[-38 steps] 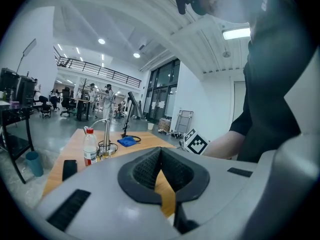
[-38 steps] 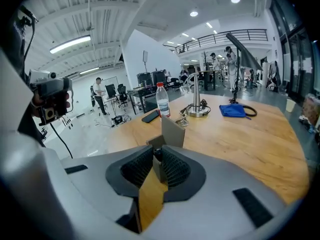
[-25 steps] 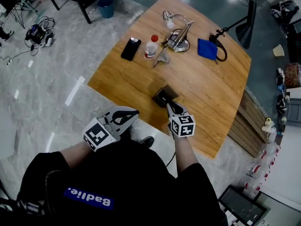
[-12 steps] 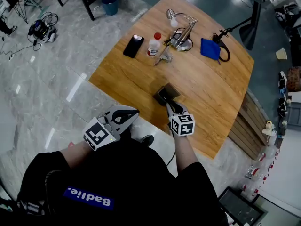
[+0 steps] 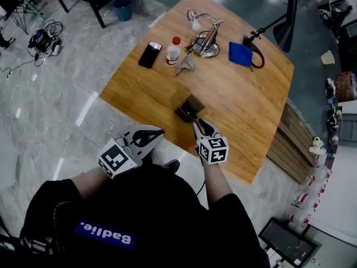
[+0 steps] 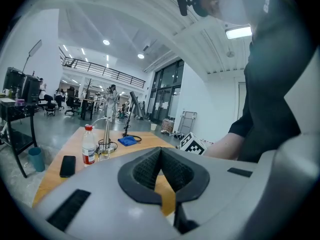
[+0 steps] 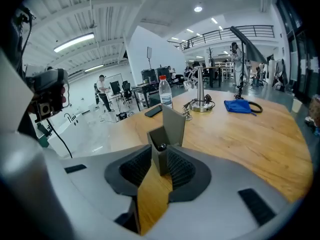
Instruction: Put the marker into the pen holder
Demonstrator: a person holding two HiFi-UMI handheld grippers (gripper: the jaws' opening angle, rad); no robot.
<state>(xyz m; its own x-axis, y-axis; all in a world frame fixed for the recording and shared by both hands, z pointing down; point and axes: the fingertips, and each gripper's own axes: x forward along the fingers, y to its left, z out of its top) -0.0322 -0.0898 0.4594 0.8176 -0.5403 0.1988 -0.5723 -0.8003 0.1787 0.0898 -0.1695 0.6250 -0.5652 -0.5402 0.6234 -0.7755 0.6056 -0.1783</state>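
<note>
Fingers [image 7: 131,171] of right gripper [image 5: 199,125] parted, gripping nothing; pen holder [image 7: 167,129] stands upright just beyond their tips; a dark rounded end, apparently the marker [image 7: 161,147], sits inside its front compartment, so the marker looks already in.
Left gripper [image 5: 158,133] fingers [image 6: 142,171] pressed together, empty, well apart from the pen holder, on its near-left side.
Risk: the right fingers are so near the pen holder that a forward nudge or careless closing could slide or tip it on the tabletop [image 7: 240,134]; marker spills; the holder looks light.
</note>
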